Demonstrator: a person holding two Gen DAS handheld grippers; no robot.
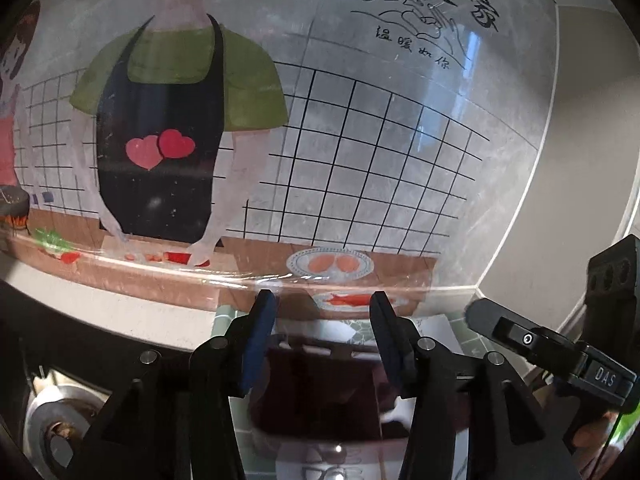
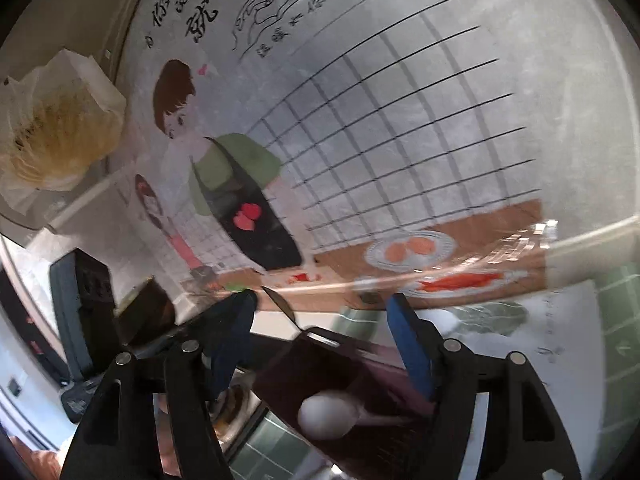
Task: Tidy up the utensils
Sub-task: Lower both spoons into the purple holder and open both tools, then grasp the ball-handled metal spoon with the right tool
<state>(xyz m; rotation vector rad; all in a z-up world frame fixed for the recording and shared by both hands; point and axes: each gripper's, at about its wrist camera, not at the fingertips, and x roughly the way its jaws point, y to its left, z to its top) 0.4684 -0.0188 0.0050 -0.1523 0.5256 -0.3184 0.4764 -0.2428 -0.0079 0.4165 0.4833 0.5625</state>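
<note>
A dark maroon utensil box (image 1: 320,392) stands on the green-tiled counter, just below and beyond my left gripper (image 1: 322,300). The gripper's blue-padded fingers (image 1: 256,344) stand apart with nothing between them. A white spoon (image 1: 396,412) lies at the box's right side. In the right wrist view the same box (image 2: 320,368) holds the white spoon (image 2: 326,416), bowl toward me. My right gripper (image 2: 320,300) is open above the box with nothing gripped. A thin dark pointed piece (image 2: 280,306) sticks up at the box's far corner. The right gripper (image 1: 520,340) also shows at the left view's right edge.
A painted, glossy wall (image 1: 360,140) rises close behind the counter. A round metal pot or burner (image 1: 60,420) sits at the lower left. A white printed sheet (image 2: 560,340) lies right of the box. A crumpled paper bag (image 2: 60,120) hangs at the upper left.
</note>
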